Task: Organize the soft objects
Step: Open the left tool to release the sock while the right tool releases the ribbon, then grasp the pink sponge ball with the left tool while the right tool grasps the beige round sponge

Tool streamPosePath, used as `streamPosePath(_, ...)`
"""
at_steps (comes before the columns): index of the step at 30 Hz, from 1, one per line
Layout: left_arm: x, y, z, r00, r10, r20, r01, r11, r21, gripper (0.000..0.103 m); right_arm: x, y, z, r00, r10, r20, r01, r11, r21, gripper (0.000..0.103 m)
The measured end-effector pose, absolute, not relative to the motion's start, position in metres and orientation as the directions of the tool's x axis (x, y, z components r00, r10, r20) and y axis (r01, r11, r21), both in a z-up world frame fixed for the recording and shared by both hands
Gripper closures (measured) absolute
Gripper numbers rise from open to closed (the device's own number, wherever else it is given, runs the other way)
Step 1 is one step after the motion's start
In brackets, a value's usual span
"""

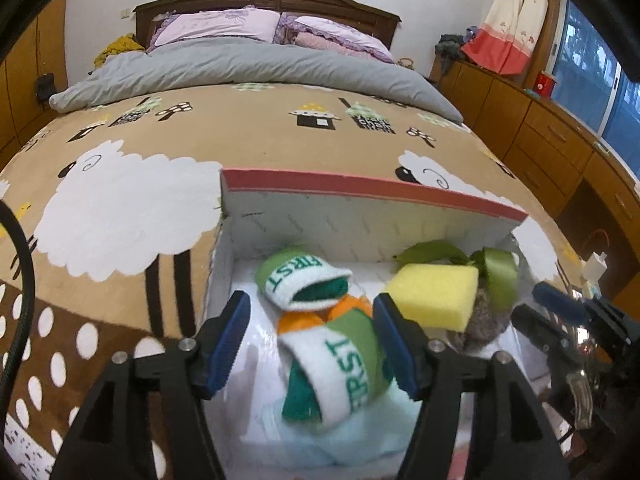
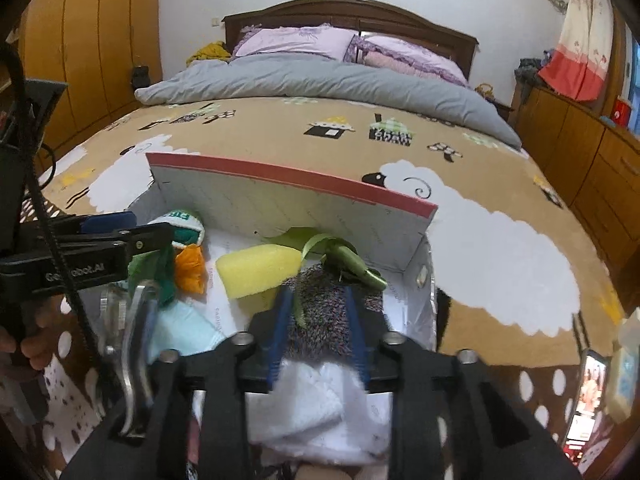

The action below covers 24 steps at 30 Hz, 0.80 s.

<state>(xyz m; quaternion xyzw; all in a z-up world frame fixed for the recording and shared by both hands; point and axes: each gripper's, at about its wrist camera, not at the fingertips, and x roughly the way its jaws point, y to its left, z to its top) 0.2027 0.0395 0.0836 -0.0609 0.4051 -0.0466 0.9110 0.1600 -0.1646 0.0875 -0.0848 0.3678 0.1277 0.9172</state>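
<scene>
An open white box (image 1: 304, 216) with a red-edged lid stands on the bed; it also shows in the right wrist view (image 2: 280, 200). Inside lie two green-and-white wristbands (image 1: 344, 372), an orange cloth (image 1: 304, 320), a yellow sponge (image 1: 436, 296), a green ribbon (image 1: 496, 276) and a pale blue cloth (image 1: 352, 440). My left gripper (image 1: 310, 344) is open over the wristbands. My right gripper (image 2: 318, 336) is shut on a grey speckled knit (image 2: 324, 300), with a white fluffy cloth (image 2: 320, 404) below it, at the box's right end.
The bed is covered by a tan sheep-print blanket (image 1: 260, 136), with a grey duvet (image 1: 256, 68) and pink pillows behind. Wooden cabinets (image 1: 532, 120) run along the right wall. A phone (image 2: 592, 384) lies at the bed's right edge.
</scene>
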Motion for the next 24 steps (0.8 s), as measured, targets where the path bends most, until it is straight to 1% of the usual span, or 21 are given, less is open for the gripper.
streamPosePath(1,0.198,0.039,0.085,0.669,-0.133,-0.732,0.038,0.989,-0.145,0.036,0.157,-0.164,0.089,0.698,0.171,-0.695,-0.300,0.952,-0.066,0.061)
streamPosePath(3,0.191,0.038,0.088,0.668,-0.136,-0.731,0.044,0.989,-0.144,0.036,0.149,-0.164,0.093,0.703,0.179,-0.689,-0.309,0.948,-0.070,0.059)
streamPosePath(10,0.159,0.023,0.095,0.667,-0.199,-0.718,0.118,0.980,-0.162,0.036,0.121,-0.173,0.108,0.715,0.219,-0.664,-0.331,0.942,-0.045,0.059)
streamPosePath(17,0.132,0.005,0.104,0.671,-0.250,-0.698,0.170,0.968,-0.184,0.036,0.098,-0.191,0.118,0.705,0.254,-0.662,-0.335,0.942,0.005,0.059)
streamPosePath(24,0.110,-0.014,0.097,0.645,-0.297,-0.704,0.216,0.955,-0.205,0.036,0.076,-0.211,0.111,0.696,0.240,-0.677,-0.309,0.951,0.020,0.059)
